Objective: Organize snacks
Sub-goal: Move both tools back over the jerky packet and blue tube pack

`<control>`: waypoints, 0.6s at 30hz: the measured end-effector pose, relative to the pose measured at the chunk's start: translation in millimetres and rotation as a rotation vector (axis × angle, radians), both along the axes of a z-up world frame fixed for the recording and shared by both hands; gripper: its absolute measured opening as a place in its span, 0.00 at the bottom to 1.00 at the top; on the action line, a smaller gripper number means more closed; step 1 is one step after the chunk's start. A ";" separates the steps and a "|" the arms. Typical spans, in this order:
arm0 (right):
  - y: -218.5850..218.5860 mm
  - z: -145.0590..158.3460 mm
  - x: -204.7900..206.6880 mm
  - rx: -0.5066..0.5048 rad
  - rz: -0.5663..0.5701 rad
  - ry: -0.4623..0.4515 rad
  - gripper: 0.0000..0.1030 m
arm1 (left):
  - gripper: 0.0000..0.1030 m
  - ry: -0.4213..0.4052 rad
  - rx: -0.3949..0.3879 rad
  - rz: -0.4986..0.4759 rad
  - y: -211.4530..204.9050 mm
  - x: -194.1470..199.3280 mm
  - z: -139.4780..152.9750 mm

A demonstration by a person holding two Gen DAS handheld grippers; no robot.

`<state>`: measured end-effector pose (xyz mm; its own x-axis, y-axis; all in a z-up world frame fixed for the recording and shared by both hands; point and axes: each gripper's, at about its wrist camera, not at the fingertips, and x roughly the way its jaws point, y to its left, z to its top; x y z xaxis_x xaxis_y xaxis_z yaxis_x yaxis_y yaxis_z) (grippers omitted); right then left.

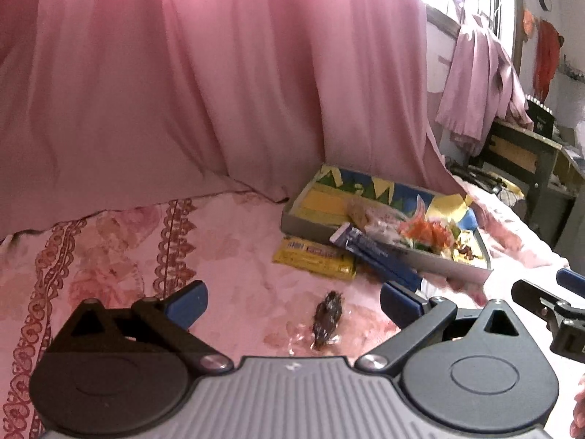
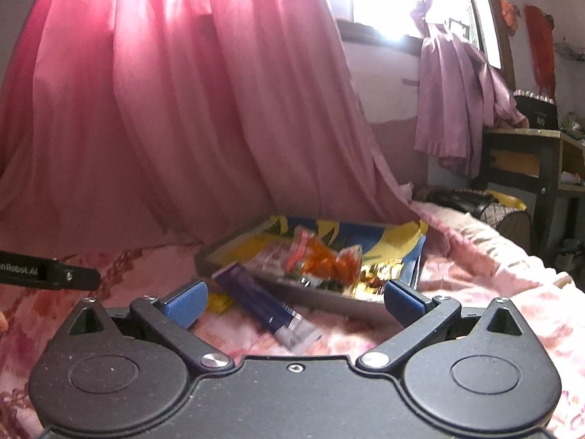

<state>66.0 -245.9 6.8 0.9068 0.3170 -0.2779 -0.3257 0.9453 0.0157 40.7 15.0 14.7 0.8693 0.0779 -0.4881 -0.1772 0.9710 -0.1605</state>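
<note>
Nearest the left tool (image 1: 292,300), a small dark wrapped sweet (image 1: 326,320) lies loose on the pink floral bedspread (image 1: 109,256), squarely between the spread blue pads (image 1: 186,301) and gripped by nothing. The right tool (image 2: 294,301) is likewise released, its gap framing a purple packet (image 2: 261,303) whose far end leans on the near rim of the patterned tray (image 2: 402,236). A yellow packet (image 1: 314,258) lies flat just beside that rim; orange and clear bags (image 2: 321,259) already sit inside. The step in hand looks like collecting strays — I would settle the left pads down around the sweet's middle, pressing lightly, since the bedding gives. Open bedspread lies to the left; the pink curtain (image 1: 201,84) hangs close behind the tray, and both tools are near each other, so lifts should go up and forward.
</note>
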 end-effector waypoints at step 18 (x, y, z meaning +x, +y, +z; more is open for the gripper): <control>11.0 -16.0 4.6 -0.010 -0.007 0.131 0.99 | 1.00 0.146 -0.029 0.029 11.9 8.3 -22.6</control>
<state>70.6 -234.9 -9.2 0.8644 0.3079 -0.3975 -0.3152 0.9478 0.0487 49.0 26.9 -7.9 0.7865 0.0862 -0.6116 -0.2290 0.9604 -0.1590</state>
